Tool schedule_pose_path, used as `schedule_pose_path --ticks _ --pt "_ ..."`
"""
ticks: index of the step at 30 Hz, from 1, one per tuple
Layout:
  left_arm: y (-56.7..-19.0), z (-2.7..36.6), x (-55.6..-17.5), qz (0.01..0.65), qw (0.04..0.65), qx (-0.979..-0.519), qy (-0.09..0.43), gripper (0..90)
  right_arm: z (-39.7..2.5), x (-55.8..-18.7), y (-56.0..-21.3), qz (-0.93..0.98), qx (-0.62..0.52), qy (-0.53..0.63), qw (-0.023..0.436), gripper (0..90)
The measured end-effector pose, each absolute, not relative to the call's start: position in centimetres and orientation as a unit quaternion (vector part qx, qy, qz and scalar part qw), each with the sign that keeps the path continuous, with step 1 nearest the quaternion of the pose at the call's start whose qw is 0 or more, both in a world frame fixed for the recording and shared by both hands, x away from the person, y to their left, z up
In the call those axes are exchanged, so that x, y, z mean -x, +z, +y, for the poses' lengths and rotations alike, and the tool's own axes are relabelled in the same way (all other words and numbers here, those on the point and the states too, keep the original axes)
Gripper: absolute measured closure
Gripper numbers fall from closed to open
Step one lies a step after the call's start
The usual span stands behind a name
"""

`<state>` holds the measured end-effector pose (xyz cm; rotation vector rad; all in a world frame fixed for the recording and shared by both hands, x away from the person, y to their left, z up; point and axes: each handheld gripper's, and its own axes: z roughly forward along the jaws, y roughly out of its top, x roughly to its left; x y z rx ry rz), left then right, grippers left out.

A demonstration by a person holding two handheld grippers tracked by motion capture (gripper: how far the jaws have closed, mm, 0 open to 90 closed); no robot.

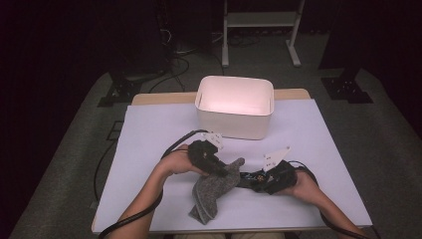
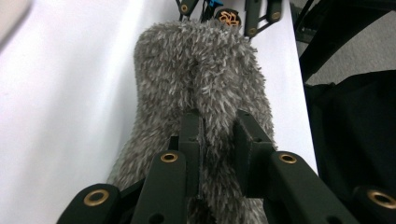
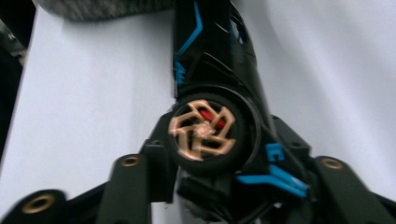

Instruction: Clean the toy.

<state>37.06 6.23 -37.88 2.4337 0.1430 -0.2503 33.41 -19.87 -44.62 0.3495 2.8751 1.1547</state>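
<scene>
A grey fuzzy cloth (image 1: 211, 195) lies crumpled on the white table cover near the front edge. My left gripper (image 1: 223, 171) reaches in from the left and pinches the cloth's upper part. In the left gripper view the two jaws of that gripper (image 2: 217, 135) are shut on a fold of the cloth (image 2: 201, 70). My right gripper (image 1: 260, 181) holds a black toy car (image 1: 245, 178) just right of the cloth. The right gripper view has the car (image 3: 210, 84), with blue trim and a gold wheel (image 3: 203, 131), clamped between the jaws of the right gripper (image 3: 219, 186). The car's nose touches the cloth (image 3: 102, 8).
A white open bin (image 1: 234, 124) stands at the back centre of the table. The white cover (image 1: 149, 149) spreads wide to the left and right. Cables trail from both grippers off the front edge. Dark floor and stand legs lie beyond the table.
</scene>
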Motion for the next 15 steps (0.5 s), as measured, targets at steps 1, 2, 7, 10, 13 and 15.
schedule_pose_path --ticks 1,2,7,10,13,15 --pt "-37.9 6.2 -37.0 0.054 0.344 -0.932 -0.100 75.4 -19.8 -33.4 -44.6 0.922 -0.115 0.370 0.006 44.0" --pt "-38.0 6.1 -36.9 0.054 0.345 -0.932 -0.099 75.4 -19.8 -33.3 -44.6 0.922 -0.118 0.369 -0.001 41.7" --pt "-38.0 6.4 -36.5 0.054 0.348 -0.929 -0.110 75.6 -19.7 -33.2 -44.2 0.912 -0.143 0.382 -0.037 32.4" --pt "-38.1 6.5 -35.9 0.046 0.347 -0.929 -0.118 75.8 -20.0 -33.2 -43.6 0.900 -0.157 0.404 -0.052 28.6" --pt "-38.2 6.6 -35.3 0.038 0.341 -0.931 -0.125 76.0 -20.3 -33.1 -43.3 0.893 -0.163 0.416 -0.057 27.8" --pt "-38.3 6.6 -34.8 0.032 0.338 -0.932 -0.124 76.2 -20.5 -33.0 -43.3 0.889 -0.173 0.419 -0.065 24.5"
